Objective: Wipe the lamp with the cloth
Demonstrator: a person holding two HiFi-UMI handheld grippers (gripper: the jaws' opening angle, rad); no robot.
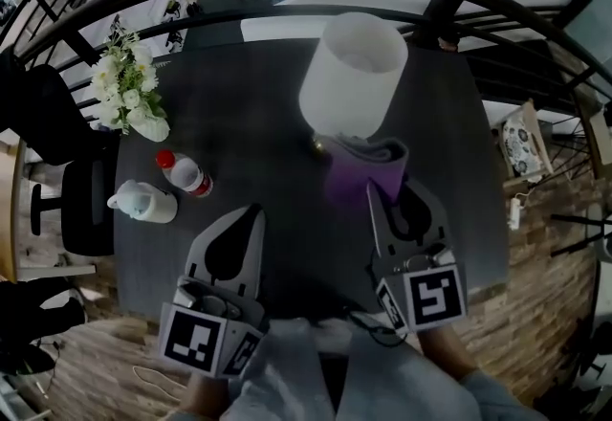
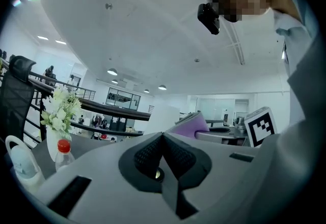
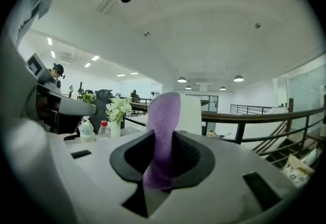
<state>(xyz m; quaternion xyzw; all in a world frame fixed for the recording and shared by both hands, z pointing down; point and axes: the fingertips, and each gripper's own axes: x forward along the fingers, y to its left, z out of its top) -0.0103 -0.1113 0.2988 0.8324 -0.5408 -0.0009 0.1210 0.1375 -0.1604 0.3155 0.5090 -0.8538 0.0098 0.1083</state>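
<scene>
Two grippers sat low over the dark table (image 1: pixel 239 84), the left gripper (image 1: pixel 251 214) at about 7 o'clock and the right gripper (image 1: pixel 399 195) at about 5 o'clock. In its own view, the left gripper (image 2: pixel 163 139) had its jaws pressed together with nothing between them, and it touched nothing. The right gripper (image 3: pixel 162 142) had its jaws clamped on the cloth (image 3: pixel 164 113), which rose between the ribbed pads as a narrow upright fold.

From the head view, the cloth (image 1: pixel 363 168) was purple and nubbly. It was bunched in grey-lilac folds at the top, with a flat flap hanging toward the jaws. It lay at 5 o'clock of the lamp (image 1: pixel 352 75), just beside the lower rim of the shade and over the foot. Whether it touched the shade could not be told. The lamp stood near the table's 12 o'clock edge, with a plain white drum shade open at the top and a glint of brassy foot at its 7 o'clock. In the right gripper view, the shade (image 3: pixel 191 115) showed right behind the cloth.

At the table's 10 o'clock, a white vase (image 1: pixel 148 127) held white flowers (image 1: pixel 122 79) with green leaves. At 9 o'clock stood a clear bottle (image 1: pixel 186 174) with a red cap and, just beside it, a white jug (image 1: pixel 143 203) with a handle. Their contents could not be made out.
</scene>
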